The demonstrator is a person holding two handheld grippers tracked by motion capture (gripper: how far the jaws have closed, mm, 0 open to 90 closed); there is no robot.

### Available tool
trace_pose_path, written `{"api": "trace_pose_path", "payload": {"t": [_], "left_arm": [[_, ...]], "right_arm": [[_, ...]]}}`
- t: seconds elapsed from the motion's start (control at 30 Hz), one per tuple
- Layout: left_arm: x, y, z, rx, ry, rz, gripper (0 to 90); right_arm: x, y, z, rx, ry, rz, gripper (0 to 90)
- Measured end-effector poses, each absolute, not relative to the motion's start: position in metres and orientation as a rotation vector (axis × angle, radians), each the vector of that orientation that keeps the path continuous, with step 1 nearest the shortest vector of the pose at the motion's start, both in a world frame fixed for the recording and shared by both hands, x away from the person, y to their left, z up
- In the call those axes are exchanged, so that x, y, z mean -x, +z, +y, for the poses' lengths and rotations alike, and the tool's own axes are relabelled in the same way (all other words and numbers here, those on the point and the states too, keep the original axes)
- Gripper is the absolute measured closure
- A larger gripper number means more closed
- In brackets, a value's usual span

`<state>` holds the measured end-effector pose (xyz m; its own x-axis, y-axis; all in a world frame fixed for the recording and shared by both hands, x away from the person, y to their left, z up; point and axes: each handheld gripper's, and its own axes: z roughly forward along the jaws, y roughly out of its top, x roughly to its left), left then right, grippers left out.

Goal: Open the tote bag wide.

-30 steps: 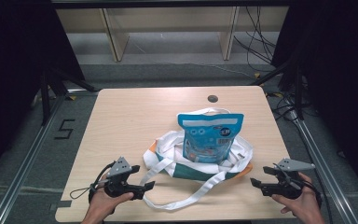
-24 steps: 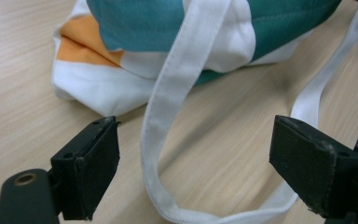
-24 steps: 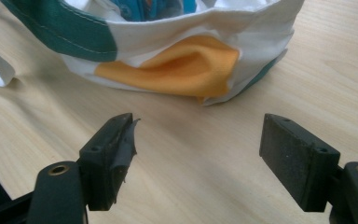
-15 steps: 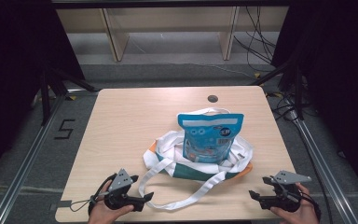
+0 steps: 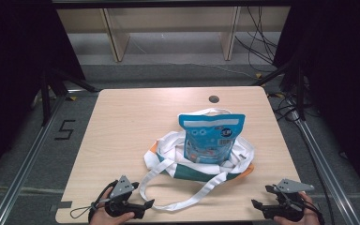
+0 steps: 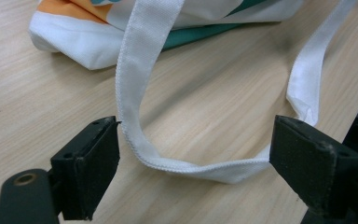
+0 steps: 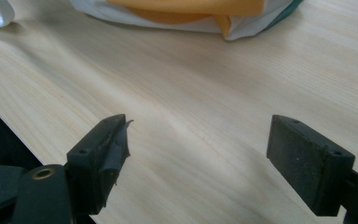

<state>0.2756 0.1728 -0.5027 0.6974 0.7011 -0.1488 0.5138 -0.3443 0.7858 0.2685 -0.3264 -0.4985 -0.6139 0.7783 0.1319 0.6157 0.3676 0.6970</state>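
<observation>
Now we hold the left gripper (image 5: 143,205) at the desk's (image 5: 131,122) near edge, jaws released, a loop of the white strap (image 6: 135,93) lying between them. Mid-desk, the blue pouch (image 5: 211,138) stands on the crumpled bag (image 5: 168,150). Our right gripper (image 5: 258,206) has just been opening, nothing between its jaws.

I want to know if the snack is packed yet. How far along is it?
Looks done: the blue pouch stands on the crumpled tote bag, apparently inside it. In hand: nothing; the left gripper sits open by the white strap, and the right gripper, jaws just opened, is empty over the table. Probably left: lifting the straps.
</observation>
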Motion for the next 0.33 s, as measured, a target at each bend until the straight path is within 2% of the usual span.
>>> {"api": "trace_pose_path", "payload": {"t": [0.2,0.33], "left_arm": [[-0.2778,-0.5024,0.175,-2.052,0.288,0.9,15.2],[-0.2776,-0.5031,0.1754,-2.015,0.244,0.929,15.0]], "right_arm": [[-0.2688,-0.4984,-0.3275,-1.262,1.056,2.396,21.0],[-0.2693,-0.4977,-0.3285,-1.253,1.046,2.397,21.0]]}}
